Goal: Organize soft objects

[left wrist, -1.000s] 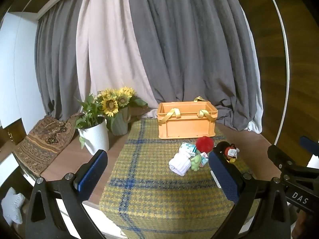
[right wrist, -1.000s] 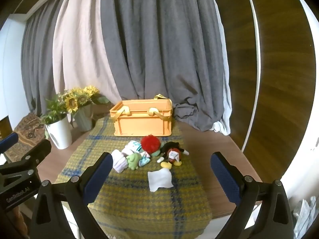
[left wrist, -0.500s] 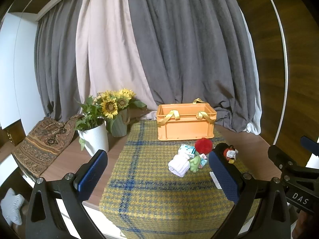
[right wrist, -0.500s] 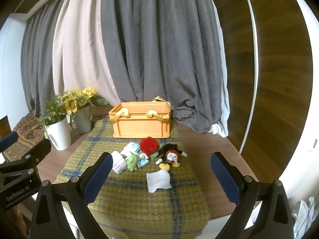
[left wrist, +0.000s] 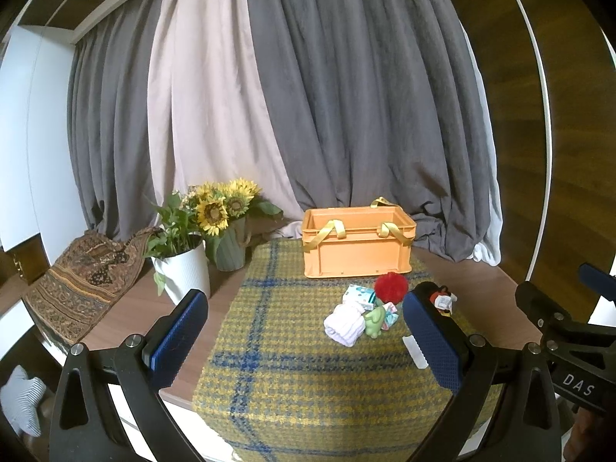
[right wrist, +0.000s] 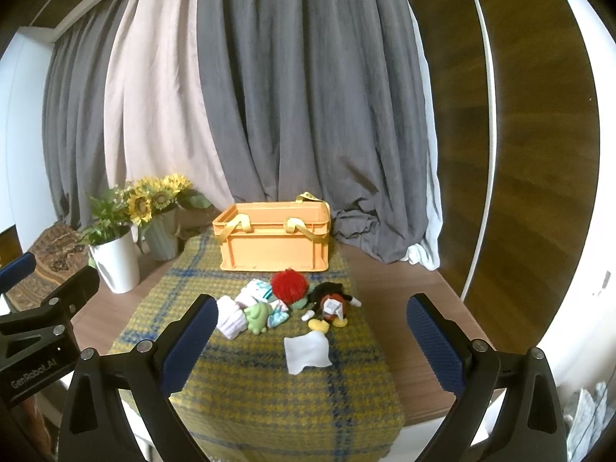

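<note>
Left hand-held gripper [left wrist: 306,340]: blue-padded fingers spread wide, nothing between them, held back from the near edge of the surface.
Right hand-held gripper [right wrist: 312,340]: fingers equally wide apart, holding nothing, also short of the surface.
Surface [right wrist: 404,300]: brown wood, covered down the middle by a yellow and blue plaid cloth [right wrist: 277,392].
White cloth [right wrist: 307,353]: flat square, nearest item on the plaid cloth, apart from the pile.
Pale rolled towel [left wrist: 345,324]: left end of the pile, touching a green plush [left wrist: 374,320].
Tissue pack [left wrist: 359,295]: white and teal, just behind the towel.
Red pom-pom [right wrist: 289,285]: round, fluffy, middle of the pile.
Black plush [right wrist: 330,303]: red and yellow parts, white tag, right end of the pile.
Orange crate [right wrist: 274,236]: open-topped, yellow strap handles, behind the pile.
Far left: white planter [left wrist: 184,271], sunflower vase [left wrist: 230,248], patterned fabric [left wrist: 82,275].
Backdrop: grey and pale curtains [right wrist: 269,88].
View difference: right wrist view shows the white cloth and black plush whole; in the left wrist view a finger hides most of both.
</note>
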